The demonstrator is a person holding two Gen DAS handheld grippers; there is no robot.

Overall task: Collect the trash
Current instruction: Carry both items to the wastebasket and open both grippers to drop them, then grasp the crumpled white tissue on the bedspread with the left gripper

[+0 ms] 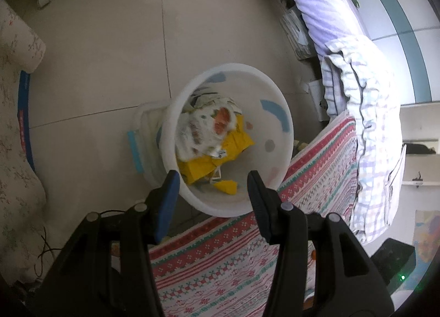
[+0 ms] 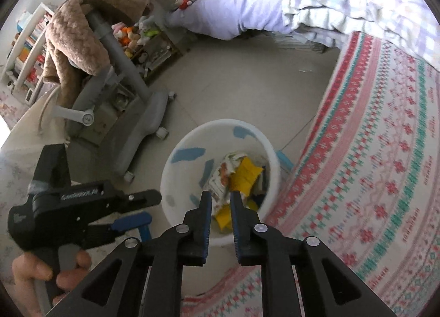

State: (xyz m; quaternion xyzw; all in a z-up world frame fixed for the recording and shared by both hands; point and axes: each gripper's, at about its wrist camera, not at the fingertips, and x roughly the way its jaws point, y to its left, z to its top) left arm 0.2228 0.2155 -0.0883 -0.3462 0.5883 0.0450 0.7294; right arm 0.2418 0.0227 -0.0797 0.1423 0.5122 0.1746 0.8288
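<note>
Left wrist view: left gripper (image 1: 213,182) nearest, black arms with blue-lined fingers (image 1: 168,198) spread wide, holding nothing, poised above the near rim of a white bin (image 1: 277,135). Directly below, between bin and lens, a patterned bedspread (image 1: 220,262) in red, green and white stripes, its edge touching the bin's near side. Inside the bin, trash (image 1: 217,135): yellow wrappers under a crumpled white bag printed with orange shapes. Just beside the bin on its left, a second white container with a light blue handle (image 1: 136,152), partly hidden. Beyond, pale floor tiles (image 1: 110,55); far right, a lilac quilt (image 1: 324,9) and a checked blanket (image 1: 368,124) draped over the bed edge.

Right wrist view: right gripper (image 2: 221,197) nearest, fingers narrow with a slim gap, nothing visibly between them, tips over the near rim of the same white bin (image 2: 181,165). Yellow wrappers and the printed bag seen through the gap, lying on the bin's floor. At lower left, the left gripper (image 2: 132,207) seen side-on, held by a bare hand (image 2: 49,273). Right of the bin, the striped bedspread (image 2: 371,165), touching it. Further back, a grey wheeled chair base (image 2: 143,116) with a brown fleece (image 2: 82,28) thrown over it, then soft toys (image 2: 132,33) and a bookshelf (image 2: 27,42) at far left.
</note>
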